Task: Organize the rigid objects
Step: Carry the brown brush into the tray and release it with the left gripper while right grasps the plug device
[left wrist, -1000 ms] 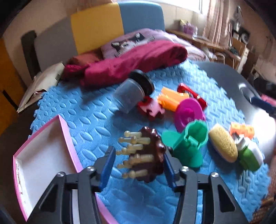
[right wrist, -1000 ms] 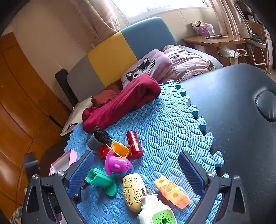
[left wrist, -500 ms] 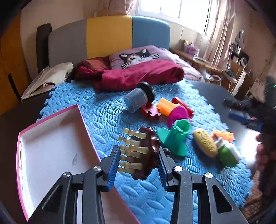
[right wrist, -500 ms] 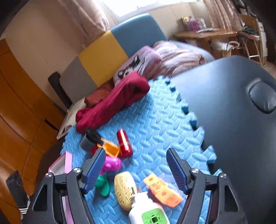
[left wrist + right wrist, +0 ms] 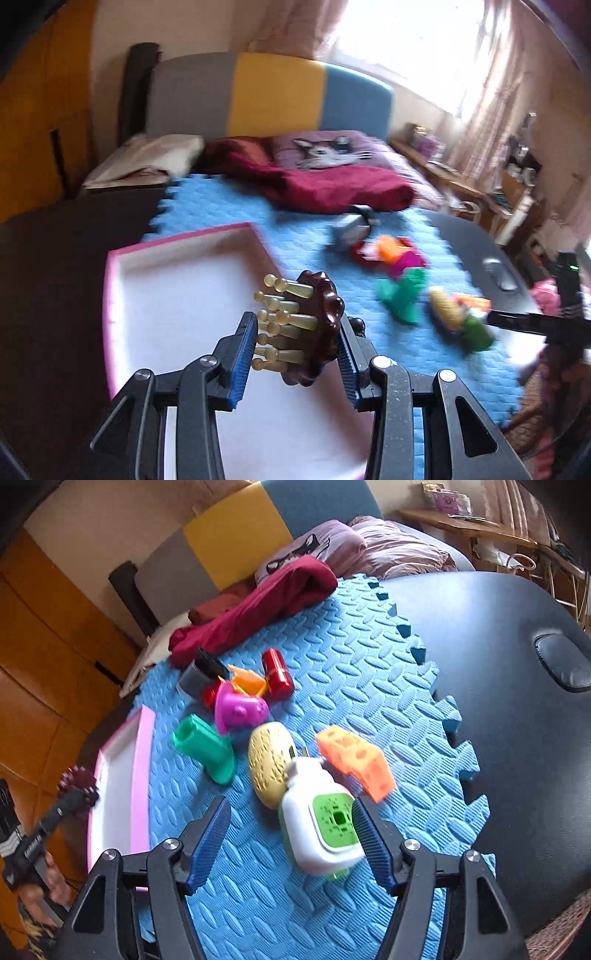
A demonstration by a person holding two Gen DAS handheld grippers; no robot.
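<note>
Fingers (image 5: 246, 356) of left gripper (image 5: 295, 363) clamp brown massage brush (image 5: 314, 332) above pink box (image 5: 177, 295). Right gripper (image 5: 291, 845) closing around white-green plug-in (image 5: 321, 827), not yet pressing; off-centre bite could skid it sideways.

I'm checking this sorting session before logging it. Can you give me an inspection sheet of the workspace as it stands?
Surface: blue foam mat on a dark padded table.
Job's things: pink-rimmed box; white-and-green plug-in device, orange cheese block, green boot loose on the mat.
Clutter: maroon cloth on the mat's far edge.
Grippers: left gripper shut on brown massage brush over the box; right gripper closing around the device.
Cables: nothing seen.
Surroundings: bed, curtains, wooden wardrobe.
</note>
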